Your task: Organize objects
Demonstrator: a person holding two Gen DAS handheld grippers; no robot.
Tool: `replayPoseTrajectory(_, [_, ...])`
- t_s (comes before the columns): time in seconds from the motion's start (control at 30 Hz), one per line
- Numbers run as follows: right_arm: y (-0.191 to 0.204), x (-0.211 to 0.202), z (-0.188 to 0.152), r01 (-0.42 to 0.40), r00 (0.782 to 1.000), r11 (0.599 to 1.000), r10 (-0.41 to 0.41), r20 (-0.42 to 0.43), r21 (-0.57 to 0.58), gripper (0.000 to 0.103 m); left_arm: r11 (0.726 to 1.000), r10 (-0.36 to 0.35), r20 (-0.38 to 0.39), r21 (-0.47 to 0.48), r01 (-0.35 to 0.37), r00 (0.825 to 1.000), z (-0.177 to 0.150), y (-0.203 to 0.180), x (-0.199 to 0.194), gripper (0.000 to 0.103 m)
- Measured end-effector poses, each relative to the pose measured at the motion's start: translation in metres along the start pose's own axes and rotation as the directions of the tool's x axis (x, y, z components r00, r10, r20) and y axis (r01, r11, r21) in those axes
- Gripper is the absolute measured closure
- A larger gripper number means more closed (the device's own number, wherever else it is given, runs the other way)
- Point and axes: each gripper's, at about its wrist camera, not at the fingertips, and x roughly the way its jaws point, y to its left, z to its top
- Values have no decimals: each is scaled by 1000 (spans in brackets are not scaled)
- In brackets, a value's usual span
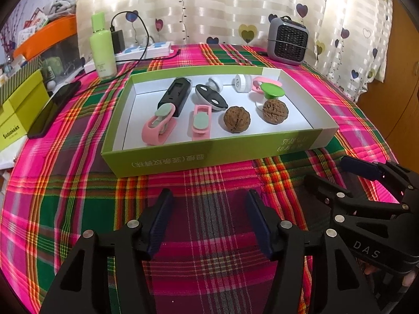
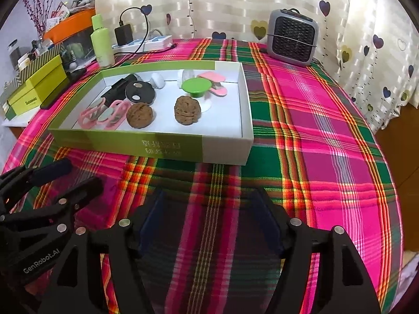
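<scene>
A shallow green-and-white box [image 1: 209, 154] [image 2: 131, 144] lies on the plaid cloth ahead of both grippers. Inside it are two walnuts [image 1: 237, 119] [image 1: 275, 111], two pink clips [image 1: 158, 125] [image 1: 201, 123], a black device [image 1: 175, 95], a black oval piece [image 1: 210, 99], a white round cap [image 1: 242, 82] and a green-topped item [image 1: 271, 91]. My left gripper [image 1: 209, 198] hovers over the cloth short of the box, open with nothing between its fingers. My right gripper [image 2: 209, 196] stands beside it to the right, also open and empty.
A grey heater [image 1: 288, 40] stands at the back right. At the back left are a green bottle [image 1: 102, 47] and a power strip [image 1: 146, 49] with a charger. A dark phone [image 1: 52, 110] and yellow-green boxes [image 1: 18, 112] lie left of the box.
</scene>
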Motion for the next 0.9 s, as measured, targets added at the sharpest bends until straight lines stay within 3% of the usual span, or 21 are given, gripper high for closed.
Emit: replayPoseTrajectory(0.9, [0,0,-1,-1,1000,1000,1,0,2,34,1000,19,-5,18,-19,1000,0,-3,0,44])
